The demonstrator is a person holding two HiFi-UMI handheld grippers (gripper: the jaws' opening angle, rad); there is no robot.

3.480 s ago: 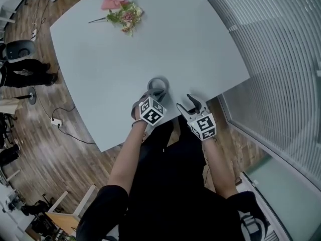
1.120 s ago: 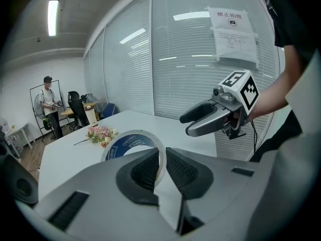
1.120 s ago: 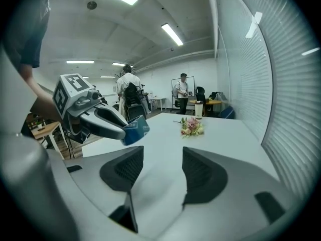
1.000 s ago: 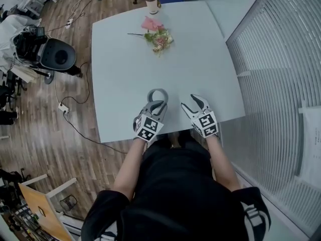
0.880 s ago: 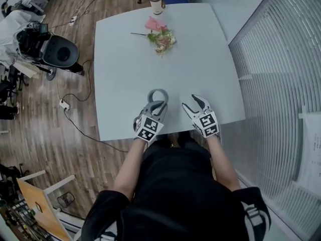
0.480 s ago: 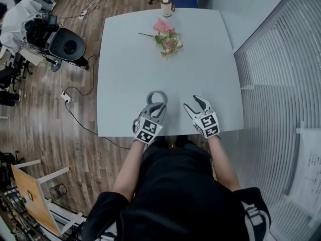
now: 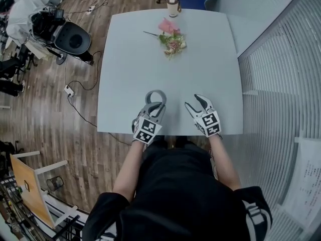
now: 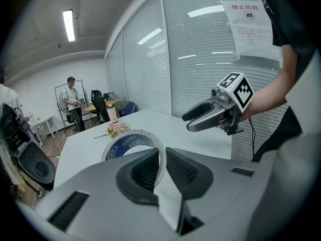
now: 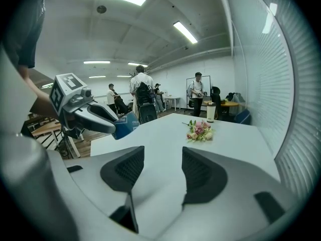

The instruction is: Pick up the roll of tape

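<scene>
The roll of tape [image 7: 156, 97] is a thin ring with a blue inner core [image 8: 131, 145], held on edge near the front edge of the pale table [image 7: 200, 69]. My left gripper [image 7: 156, 106] is shut on the ring's wall, one pad inside and one outside [image 8: 159, 170]. My right gripper [image 7: 197, 103] hovers to the right of it, open with nothing between its pads [image 9: 158, 169]. In the right gripper view the left gripper and the blue roll [image 9: 125, 125] show at the left.
A small bunch of flowers [image 7: 171, 38] and a cup [image 7: 173, 5] lie at the table's far end. A slatted glass wall [image 7: 281, 84] runs along the right. Chairs, a round stool [image 7: 75, 38] and cables stand on the wooden floor at the left. People stand far off [image 9: 140, 97].
Both grippers stay almost where they were, the left still clamped on the tape; the head view has swung, so the table now looks squarer and more centred.
</scene>
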